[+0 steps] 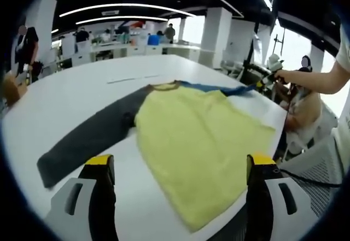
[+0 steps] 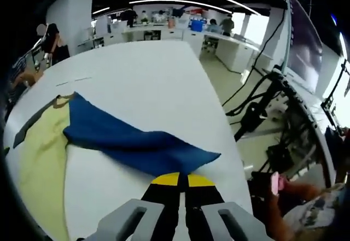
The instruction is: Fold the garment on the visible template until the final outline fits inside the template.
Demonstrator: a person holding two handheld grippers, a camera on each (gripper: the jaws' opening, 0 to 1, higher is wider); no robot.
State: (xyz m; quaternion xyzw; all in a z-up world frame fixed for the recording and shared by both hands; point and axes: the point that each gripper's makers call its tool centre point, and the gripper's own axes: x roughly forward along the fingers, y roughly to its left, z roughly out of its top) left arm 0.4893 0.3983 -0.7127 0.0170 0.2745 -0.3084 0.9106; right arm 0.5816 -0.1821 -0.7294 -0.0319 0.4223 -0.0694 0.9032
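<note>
In the left gripper view, the left gripper [image 1: 180, 167] stands released, its yellow-tipped jaws wide apart at the bottom of the frame. Between and above them lies the yellow long-sleeved garment [image 1: 199, 142], spread on the white table [image 1: 82, 85], filling centre frame. Its dark grey sleeve [image 1: 90, 137] stretches toward lower left; its blue sleeve [image 1: 219, 88] runs toward upper right. No writing or brand is legible.

In the right gripper view, the right gripper [image 2: 179, 180] is clenched at bottom centre, pinching the blue sleeve's cuff. The sleeve crosses mid-frame; the yellow body sits at left edge.
</note>
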